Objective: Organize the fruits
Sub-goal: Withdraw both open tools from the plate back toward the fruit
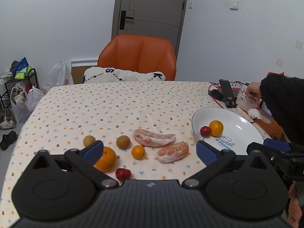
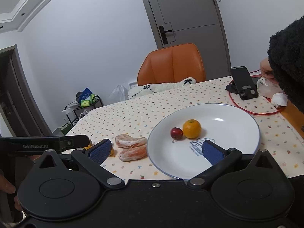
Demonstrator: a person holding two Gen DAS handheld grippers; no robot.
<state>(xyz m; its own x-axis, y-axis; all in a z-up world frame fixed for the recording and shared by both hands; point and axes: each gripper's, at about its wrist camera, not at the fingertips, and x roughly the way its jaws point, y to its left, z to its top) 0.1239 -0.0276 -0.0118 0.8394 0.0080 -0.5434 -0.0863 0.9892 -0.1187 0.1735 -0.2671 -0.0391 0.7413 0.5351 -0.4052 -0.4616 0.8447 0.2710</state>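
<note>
Just beyond left claw (image 1: pixel 149 149): loose fruits (image 1: pixel 138 152)

A table (image 1: pixel 123 98) in a dotted cloth carries a white plate (image 1: pixel 241 131), loose oranges (image 1: pixel 106 158) and two peeled pomelo segments (image 1: pixel 153 137).

I hold both grippers low and level, side by side, the left gripper (image 1: pixel 149 150) with its blue-padded jaws spread wide and empty, and the right gripper (image 2: pixel 156 151) likewise wide apart, gripping nothing.
</note>
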